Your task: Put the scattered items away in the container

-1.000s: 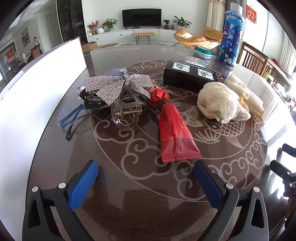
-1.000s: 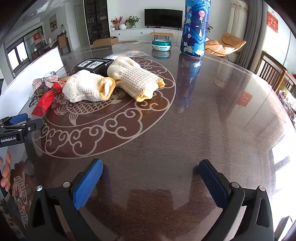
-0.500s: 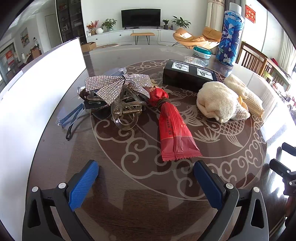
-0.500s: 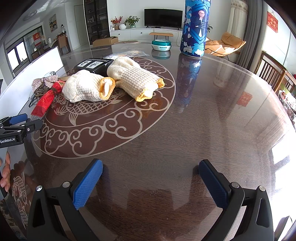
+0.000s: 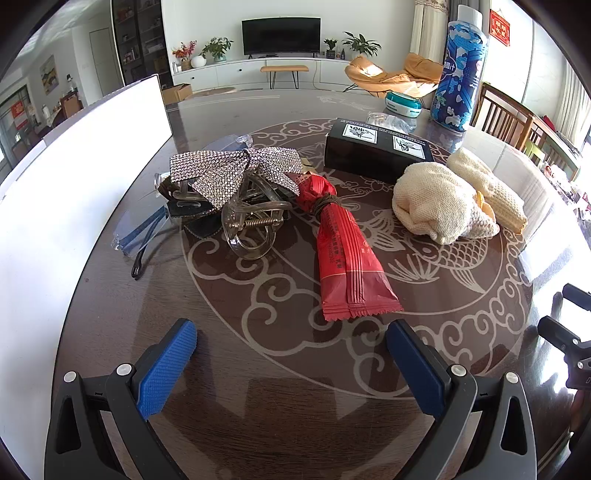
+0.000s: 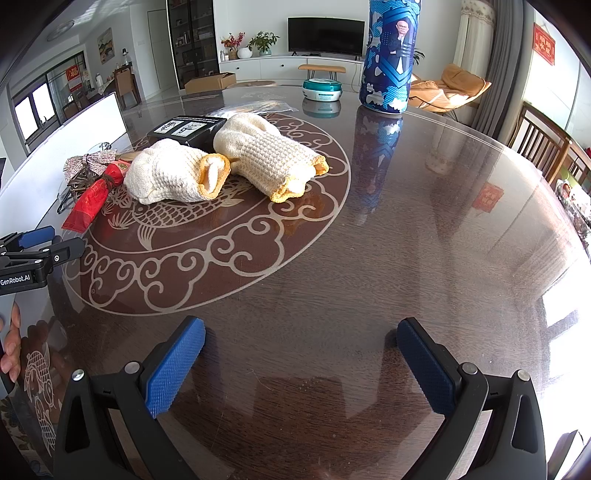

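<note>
Left wrist view: red packet (image 5: 345, 254) and cream knit bundle (image 5: 439, 201) sit marginally further left in frame.

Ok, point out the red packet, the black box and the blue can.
red packet (image 5: 347, 258), left wrist view, mid body.
black box (image 5: 373, 151), left wrist view, front face.
blue can (image 6: 389, 62), right wrist view, printed side.

This is a home living room: behind the round desk (image 5: 295, 387) there is a TV (image 5: 280, 36) on a white cabinet (image 5: 258, 74), potted plants (image 5: 218, 48), an orange lounge chair (image 5: 391, 75) and wooden dining chairs (image 5: 506, 122).
</note>
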A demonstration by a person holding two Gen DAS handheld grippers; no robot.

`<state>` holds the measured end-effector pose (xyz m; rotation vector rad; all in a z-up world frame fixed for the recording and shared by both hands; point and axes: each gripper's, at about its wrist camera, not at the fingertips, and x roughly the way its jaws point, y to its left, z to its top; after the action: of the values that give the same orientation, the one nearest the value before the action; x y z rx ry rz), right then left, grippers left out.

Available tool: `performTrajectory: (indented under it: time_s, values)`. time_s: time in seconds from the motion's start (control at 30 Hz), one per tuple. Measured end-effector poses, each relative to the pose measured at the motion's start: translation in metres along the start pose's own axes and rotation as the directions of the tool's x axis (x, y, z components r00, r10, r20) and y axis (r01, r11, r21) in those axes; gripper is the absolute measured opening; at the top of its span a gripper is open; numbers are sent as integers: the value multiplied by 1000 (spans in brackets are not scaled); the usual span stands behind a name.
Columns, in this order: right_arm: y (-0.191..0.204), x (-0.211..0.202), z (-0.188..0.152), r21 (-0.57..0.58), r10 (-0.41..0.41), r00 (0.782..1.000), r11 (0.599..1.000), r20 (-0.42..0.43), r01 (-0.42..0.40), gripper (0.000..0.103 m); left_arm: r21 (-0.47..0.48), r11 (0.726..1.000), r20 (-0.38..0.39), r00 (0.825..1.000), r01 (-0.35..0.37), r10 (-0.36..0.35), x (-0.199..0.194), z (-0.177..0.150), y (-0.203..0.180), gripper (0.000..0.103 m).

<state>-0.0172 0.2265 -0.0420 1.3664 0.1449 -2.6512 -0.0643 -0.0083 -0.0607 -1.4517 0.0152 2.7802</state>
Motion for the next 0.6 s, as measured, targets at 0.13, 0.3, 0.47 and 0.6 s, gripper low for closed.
performTrajectory:
  time_s: [0.13, 0.3, 0.47, 0.6]
  values:
    - [0, 0, 0, 0, 0, 1000, 1000, 0, 0, 103, 0, 1000, 0, 1000, 0, 0, 0, 0, 0, 103]
    - [0, 0, 0, 0, 0, 1000, 1000, 0, 0, 103, 0, 1000, 0, 1000, 1, -1, 0, -1, 1, 103]
    - [0, 0, 0, 0, 0, 1000, 1000, 0, 0, 103, 2, 1000, 1, 1000, 5, -5, 0, 0, -1, 103]
    - [0, 0, 0, 0, 0, 1000, 1000, 0, 0, 103, 2, 1000, 1, 1000, 2, -2, 0, 0, -2, 103]
